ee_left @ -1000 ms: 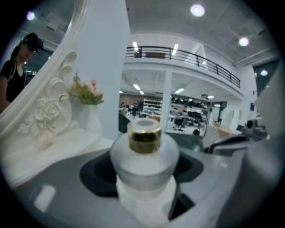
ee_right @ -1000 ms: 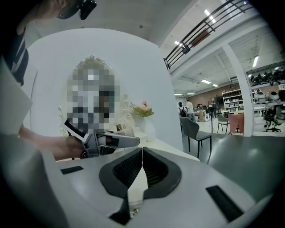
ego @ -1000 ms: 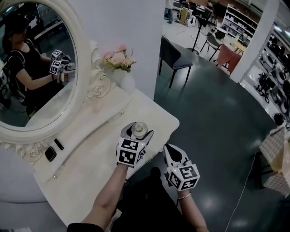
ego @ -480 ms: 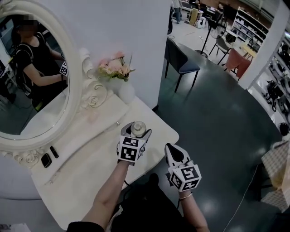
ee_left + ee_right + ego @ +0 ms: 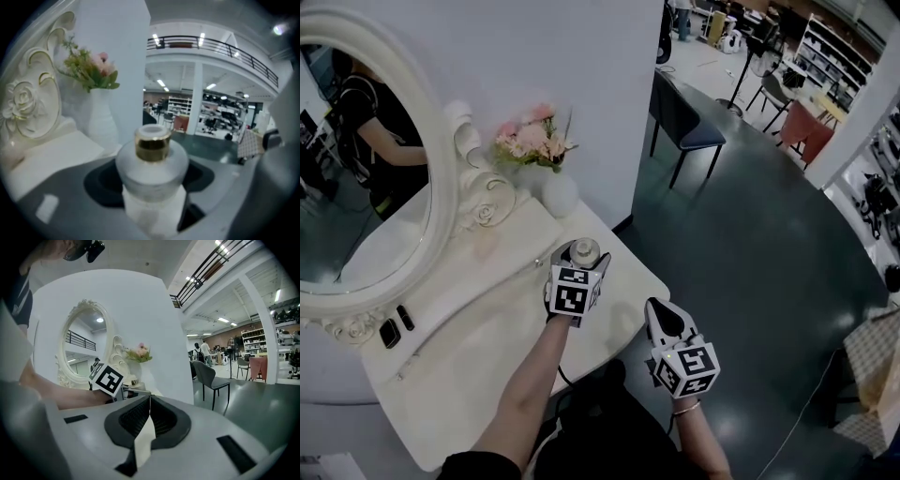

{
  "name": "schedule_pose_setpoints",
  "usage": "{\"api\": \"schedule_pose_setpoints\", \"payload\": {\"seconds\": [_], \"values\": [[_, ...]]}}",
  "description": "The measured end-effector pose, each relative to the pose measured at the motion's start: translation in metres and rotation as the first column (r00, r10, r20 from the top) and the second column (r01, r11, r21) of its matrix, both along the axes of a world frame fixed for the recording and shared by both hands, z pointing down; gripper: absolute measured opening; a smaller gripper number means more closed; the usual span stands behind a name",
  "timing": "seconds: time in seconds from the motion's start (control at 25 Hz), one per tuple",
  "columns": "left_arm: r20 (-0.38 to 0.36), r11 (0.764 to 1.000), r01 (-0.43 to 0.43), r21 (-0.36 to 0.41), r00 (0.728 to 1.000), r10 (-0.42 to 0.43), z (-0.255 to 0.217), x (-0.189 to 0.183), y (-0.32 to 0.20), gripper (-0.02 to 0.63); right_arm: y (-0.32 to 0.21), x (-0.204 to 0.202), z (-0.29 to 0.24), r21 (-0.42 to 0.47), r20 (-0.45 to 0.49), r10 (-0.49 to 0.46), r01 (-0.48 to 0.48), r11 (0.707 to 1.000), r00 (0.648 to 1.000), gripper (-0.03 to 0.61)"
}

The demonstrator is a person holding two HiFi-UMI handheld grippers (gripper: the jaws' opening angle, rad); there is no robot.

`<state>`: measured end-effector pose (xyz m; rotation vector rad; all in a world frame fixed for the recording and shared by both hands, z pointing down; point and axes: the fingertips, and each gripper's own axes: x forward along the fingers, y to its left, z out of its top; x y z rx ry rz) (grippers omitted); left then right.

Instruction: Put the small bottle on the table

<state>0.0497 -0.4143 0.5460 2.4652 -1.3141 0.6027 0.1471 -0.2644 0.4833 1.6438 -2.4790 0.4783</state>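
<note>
With your left gripper (image 5: 577, 262) clamped on the small bottle (image 5: 151, 164) over the table's (image 5: 478, 328) right end, and your right gripper's (image 5: 149, 420) jaws together and empty, letting go high or near the edge could topple it.

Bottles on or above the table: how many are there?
1. The bottle is clamped in the left gripper, over the table, near the vase. No other shows.

No readable words, brands or numbers anywhere: the left gripper (image 5: 581, 253) and right gripper (image 5: 658, 311) bear only black-and-white square markers (image 5: 573, 299).
</note>
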Motion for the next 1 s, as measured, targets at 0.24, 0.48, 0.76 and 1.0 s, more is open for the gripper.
{"api": "schedule_pose_setpoints", "payload": {"seconds": [0.24,0.48,0.76,1.0], "values": [[0.013,0.999,0.038,-0.011,0.999,-0.037,0.018,0.002,-0.023,0.337,-0.009,0.009,0.009,-0.026,0.008,0.003,-0.003,1.0,1.0,0.005],[0.006,0.996,0.084,-0.022,0.996,-0.084,0.031,0.0,-0.046,0.337,-0.018,0.019,0.013,-0.038,0.006,0.011,-0.01,0.999,1.0,0.005],[0.0,0.995,0.094,-0.025,0.996,-0.094,0.038,0.008,-0.063,0.337,-0.024,0.028,0.017,-0.053,0.003,0.021,-0.021,0.998,1.0,0.005],[0.014,0.994,0.101,-0.042,0.995,-0.101,0.05,0.011,-0.071,0.337,-0.027,0.033,0.02,-0.062,0.002,0.028,-0.028,0.998,1.0,0.005]]}}
